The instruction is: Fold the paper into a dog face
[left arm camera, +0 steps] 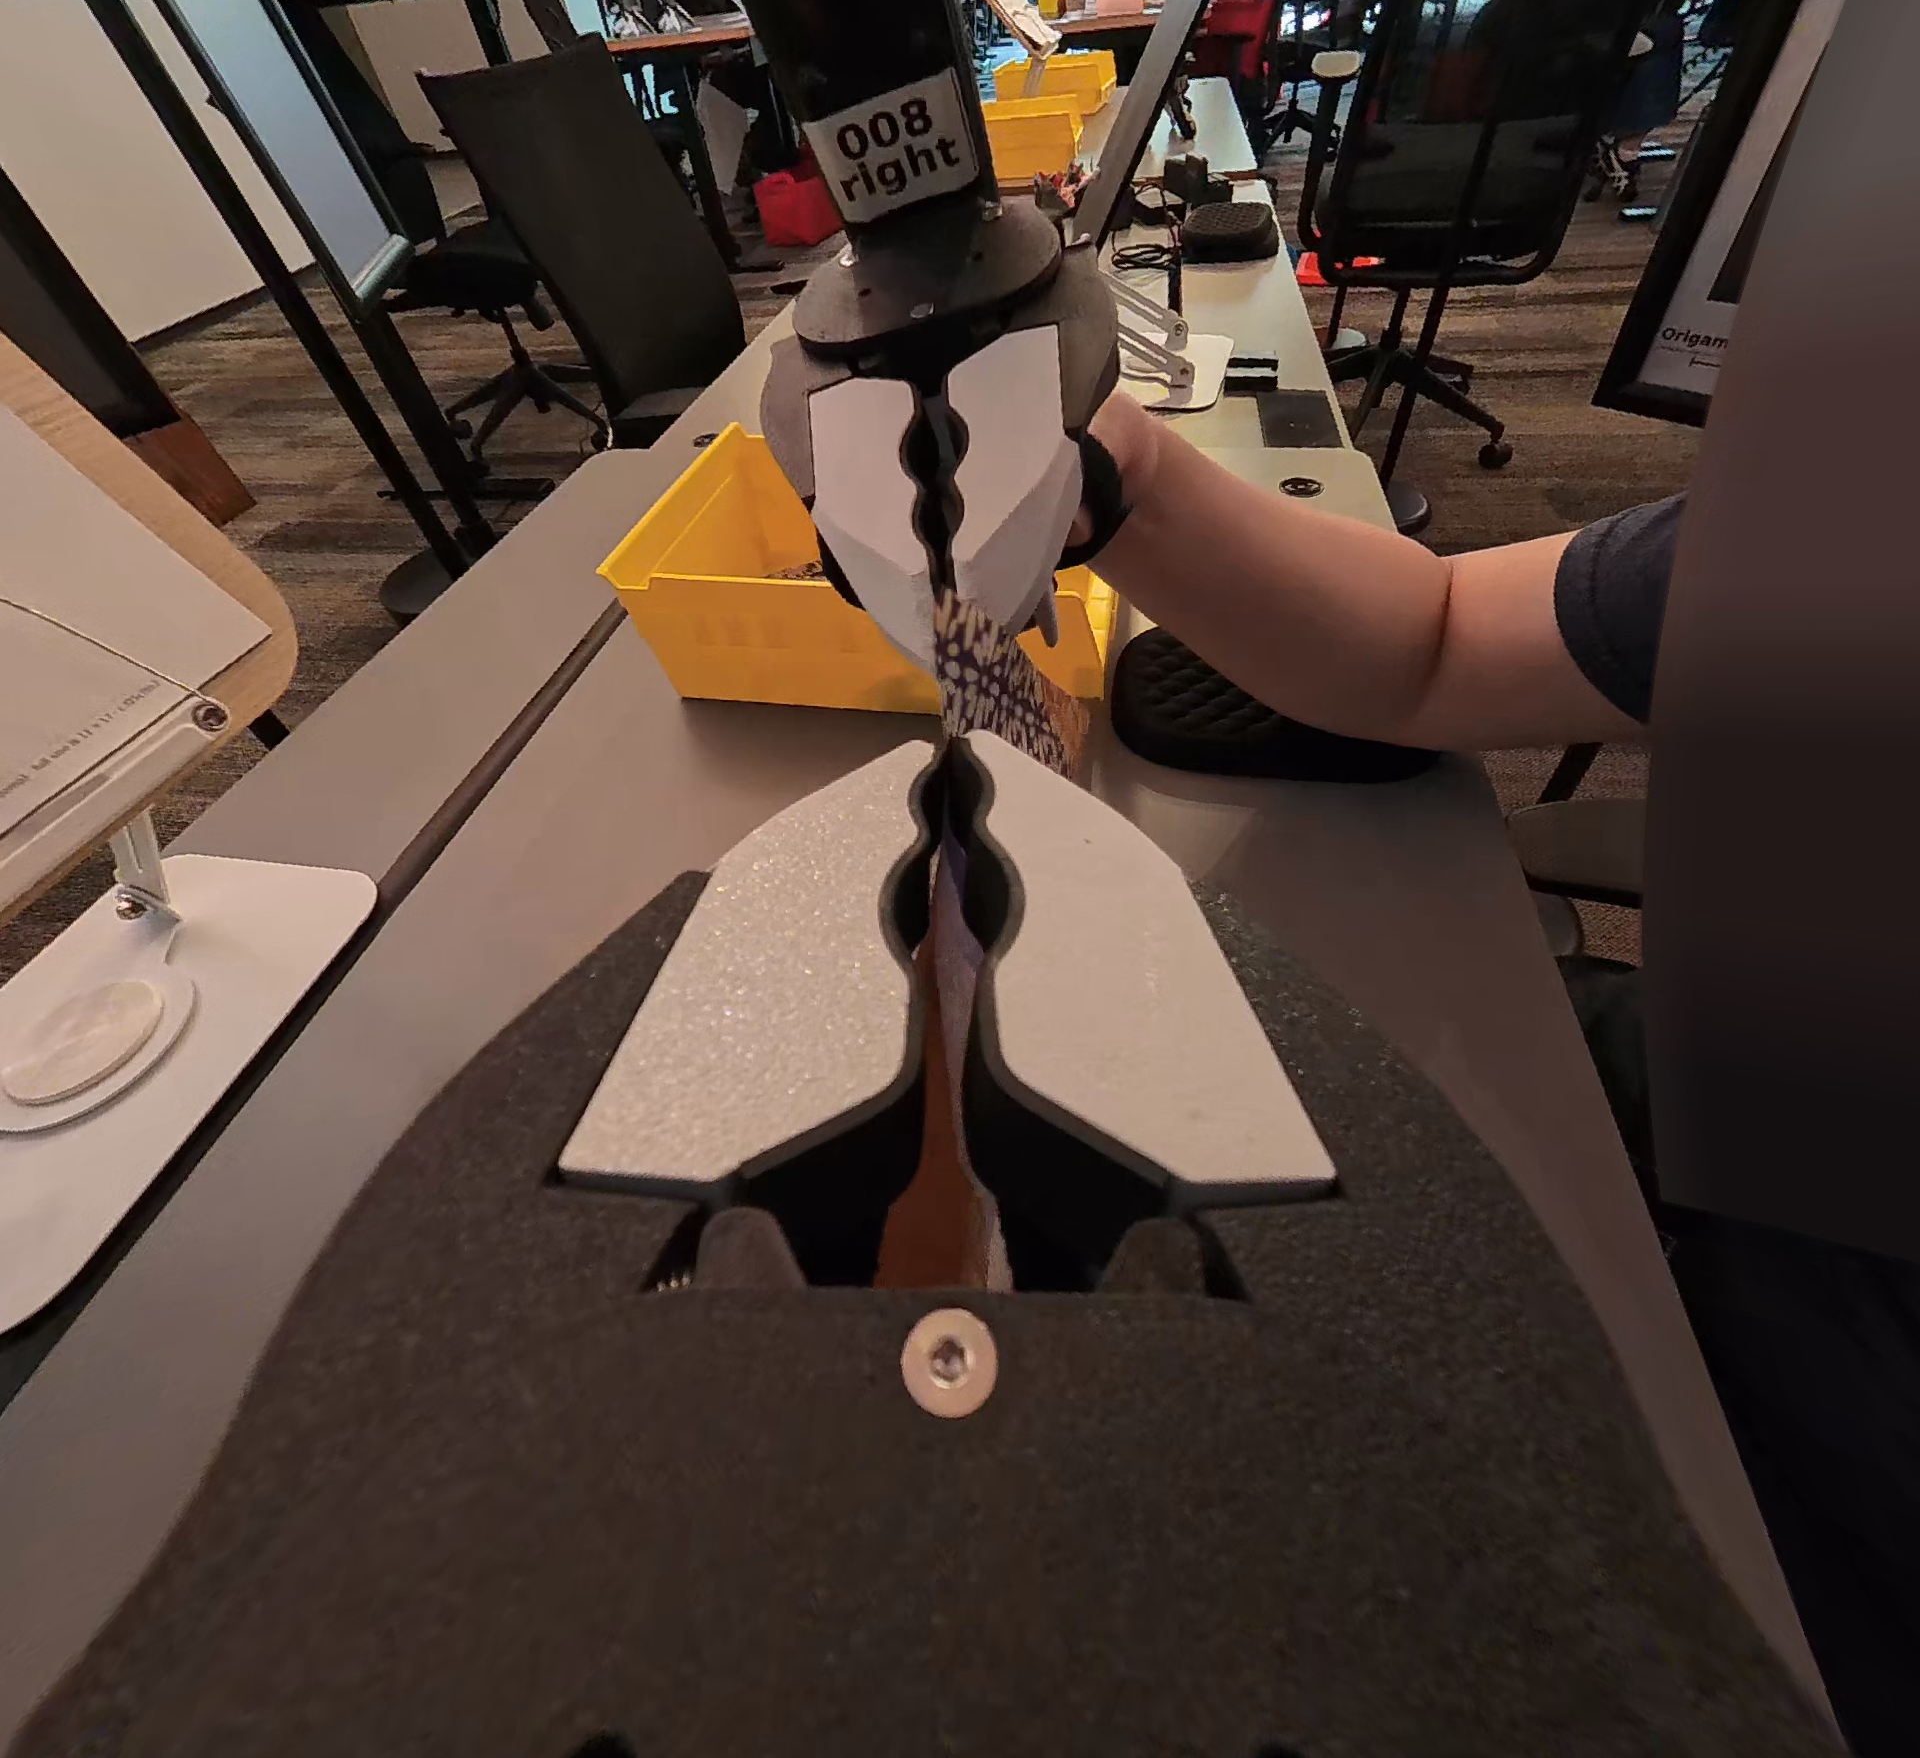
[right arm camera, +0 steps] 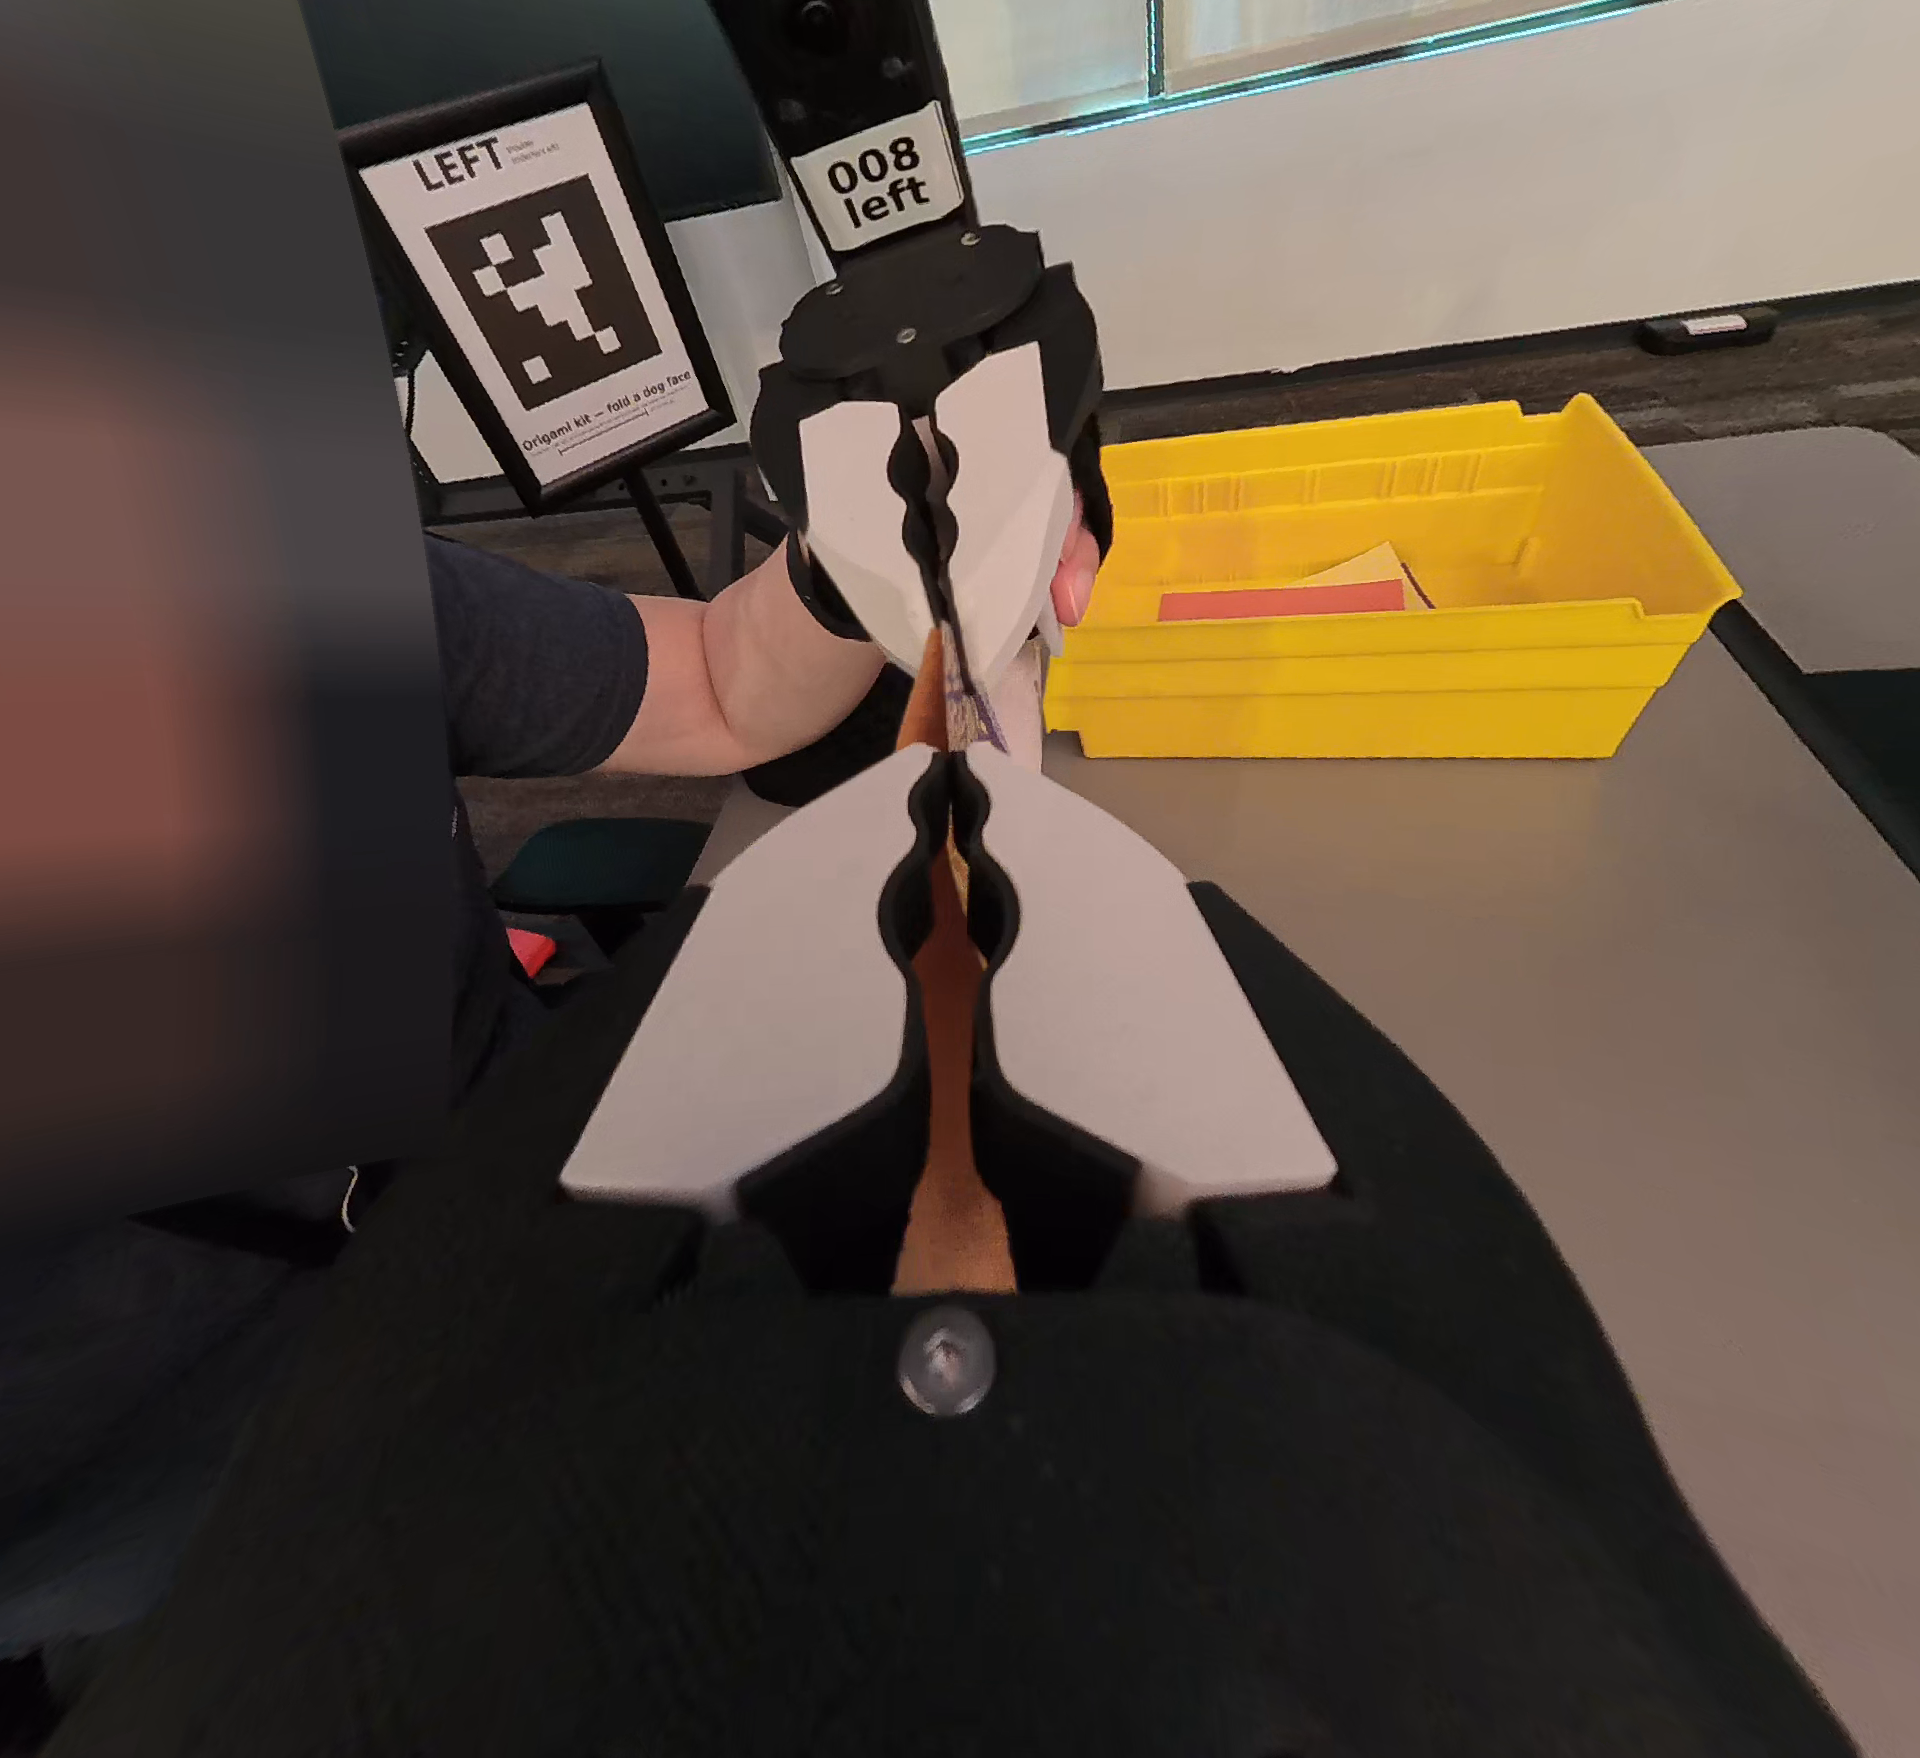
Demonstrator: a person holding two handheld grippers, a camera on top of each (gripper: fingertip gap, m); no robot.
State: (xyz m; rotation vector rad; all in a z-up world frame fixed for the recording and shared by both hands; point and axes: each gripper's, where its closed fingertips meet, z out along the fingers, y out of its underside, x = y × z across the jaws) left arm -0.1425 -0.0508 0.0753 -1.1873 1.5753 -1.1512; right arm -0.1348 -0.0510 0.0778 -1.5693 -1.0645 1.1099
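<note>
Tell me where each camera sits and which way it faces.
Left wrist view: on the left gripper, looking along its white fingers at the right gripper, a forearm, and the office beyond.
Right wrist view: on the right gripper, facing the left gripper, a forearm, a white wall and windows.
Shared: both shut on the patterned, orange-backed paper, above the grey table by the yellow plastic bin.

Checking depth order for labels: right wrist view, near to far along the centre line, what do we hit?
Right tongs → paper pinched between both → left tongs → yellow bin behind, off to the right → white wall with window.
</note>
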